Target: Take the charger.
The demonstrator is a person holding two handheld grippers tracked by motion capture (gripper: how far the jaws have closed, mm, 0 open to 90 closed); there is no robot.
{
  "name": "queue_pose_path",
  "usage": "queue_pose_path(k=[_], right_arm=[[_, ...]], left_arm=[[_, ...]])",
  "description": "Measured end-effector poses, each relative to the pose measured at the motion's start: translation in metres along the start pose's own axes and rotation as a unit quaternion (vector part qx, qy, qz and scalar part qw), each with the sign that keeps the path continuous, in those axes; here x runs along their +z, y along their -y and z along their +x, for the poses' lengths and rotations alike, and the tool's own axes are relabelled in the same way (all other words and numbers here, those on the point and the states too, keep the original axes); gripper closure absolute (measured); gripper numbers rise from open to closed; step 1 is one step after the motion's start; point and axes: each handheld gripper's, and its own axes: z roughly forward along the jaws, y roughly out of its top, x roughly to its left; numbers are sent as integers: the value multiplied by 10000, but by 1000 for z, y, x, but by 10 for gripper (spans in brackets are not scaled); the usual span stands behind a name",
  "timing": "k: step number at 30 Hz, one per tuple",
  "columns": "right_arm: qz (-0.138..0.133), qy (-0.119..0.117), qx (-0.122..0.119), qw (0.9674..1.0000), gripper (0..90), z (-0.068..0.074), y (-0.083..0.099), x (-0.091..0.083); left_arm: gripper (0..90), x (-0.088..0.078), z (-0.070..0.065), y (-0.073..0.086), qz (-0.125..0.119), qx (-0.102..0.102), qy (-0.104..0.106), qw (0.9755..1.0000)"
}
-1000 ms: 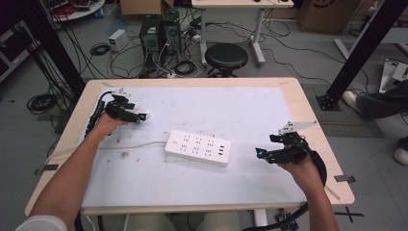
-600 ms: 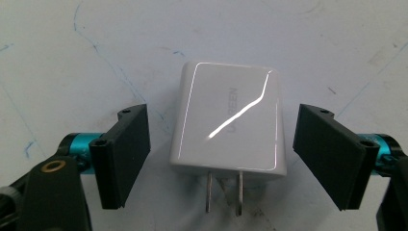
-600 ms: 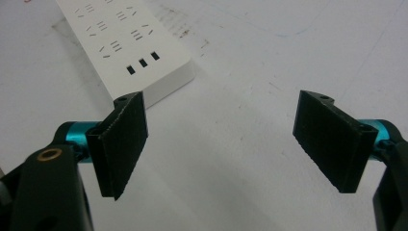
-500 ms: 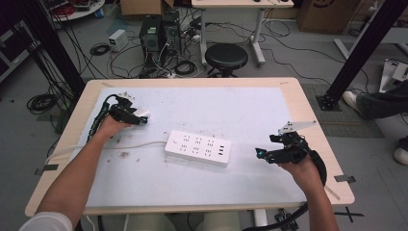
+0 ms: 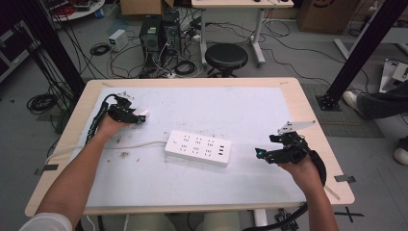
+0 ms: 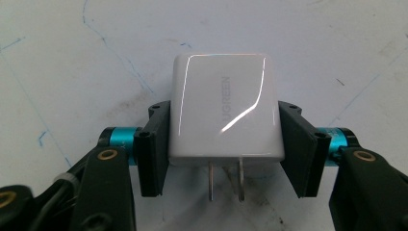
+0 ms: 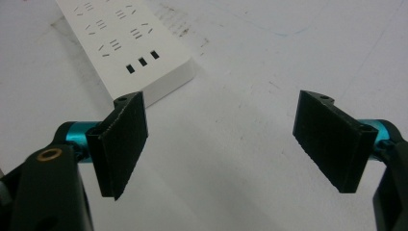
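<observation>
Now | left claw (image 6: 222, 144) clamps charger (image 6: 223, 108) | right claw (image 7: 231, 144) wide open, empty

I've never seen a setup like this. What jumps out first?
A white charger with two metal prongs, clamped between the black jaws of the left gripper at the table's left. Mid-table lies a white power strip, its cord running left. The right gripper hangs open just beyond the strip's right end.

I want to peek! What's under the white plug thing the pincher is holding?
Under the white charger is the scuffed white table mat. Its two metal prongs point back toward the left gripper. The spot directly beneath it is hidden.
</observation>
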Motion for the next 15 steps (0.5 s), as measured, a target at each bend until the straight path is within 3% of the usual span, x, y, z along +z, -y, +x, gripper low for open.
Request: queue_pose_path(k=[4, 10, 15], right_arm=[[-16, 5, -9, 10000, 200, 0, 0, -1], [-46, -10, -33, 10000, 200, 0, 0, -1], [-27, -40, -23, 10000, 200, 1, 0, 0]], left_arm=[[426, -5, 0, -1, -100, -75, 32, 9999], [426, -23, -6, -5, -466, -157, 127, 9987], [427, -40, -18, -6, -709, -80, 141, 9974]])
